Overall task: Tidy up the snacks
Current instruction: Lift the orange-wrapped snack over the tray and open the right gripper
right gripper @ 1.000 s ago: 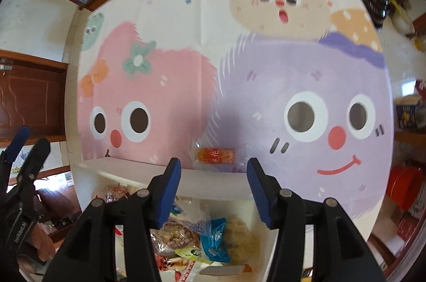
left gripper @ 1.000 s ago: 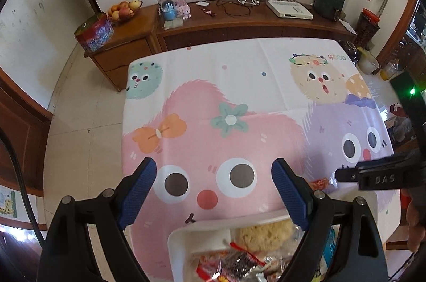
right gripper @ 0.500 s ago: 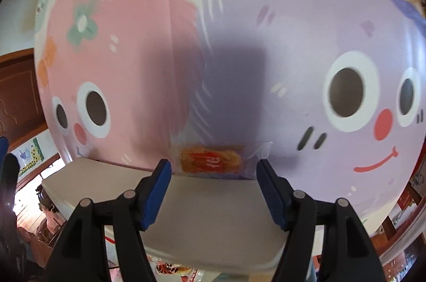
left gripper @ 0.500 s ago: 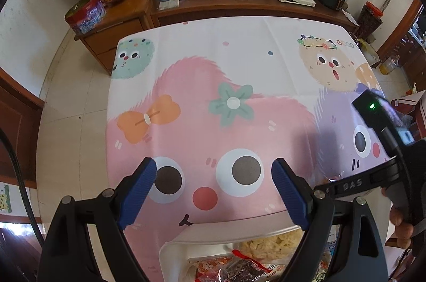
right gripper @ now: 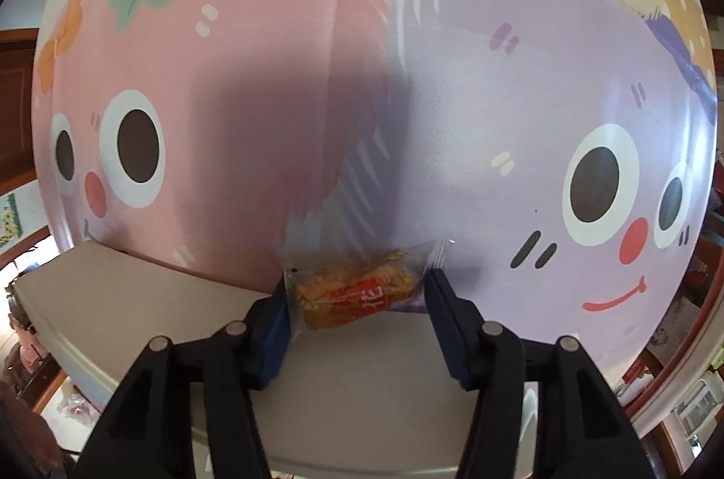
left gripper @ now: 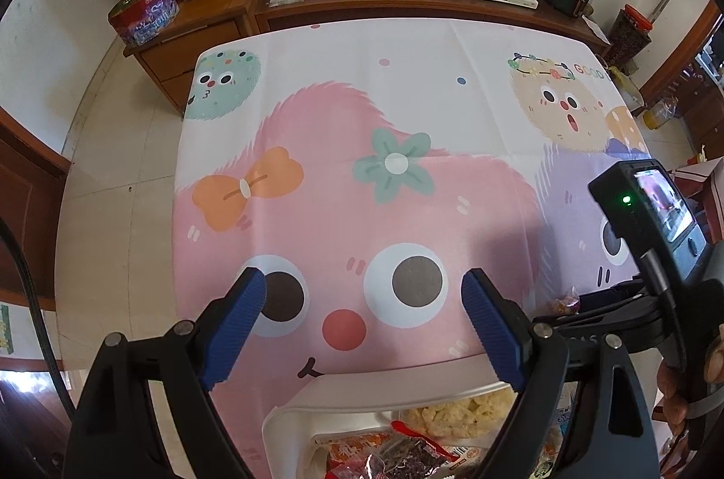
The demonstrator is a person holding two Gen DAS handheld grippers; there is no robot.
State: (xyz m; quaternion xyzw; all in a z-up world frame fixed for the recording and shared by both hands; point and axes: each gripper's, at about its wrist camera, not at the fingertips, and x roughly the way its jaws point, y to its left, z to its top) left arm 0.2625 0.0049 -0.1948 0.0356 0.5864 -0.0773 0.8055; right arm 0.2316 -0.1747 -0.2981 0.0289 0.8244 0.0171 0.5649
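Now right gripper point(right gripper: 357, 293) fingers straddle snack packet point(right gripper: 355, 291) (contact unclear); left gripper point(left gripper: 362, 320) spread wide, empty.

The left camera looks from higher up across the surface point(left gripper: 407, 81); the right camera sits very near it. Both show the pink face.

The left hand-held gripper point(left gripper: 362, 325) hangs wide open above the cartoon-print table point(left gripper: 344, 81), over a white bin point(left gripper: 289, 415) of snacks point(left gripper: 457, 418).

Bare tablecloth point(left gripper: 407, 108) beyond bin rim point(left gripper: 384, 388)
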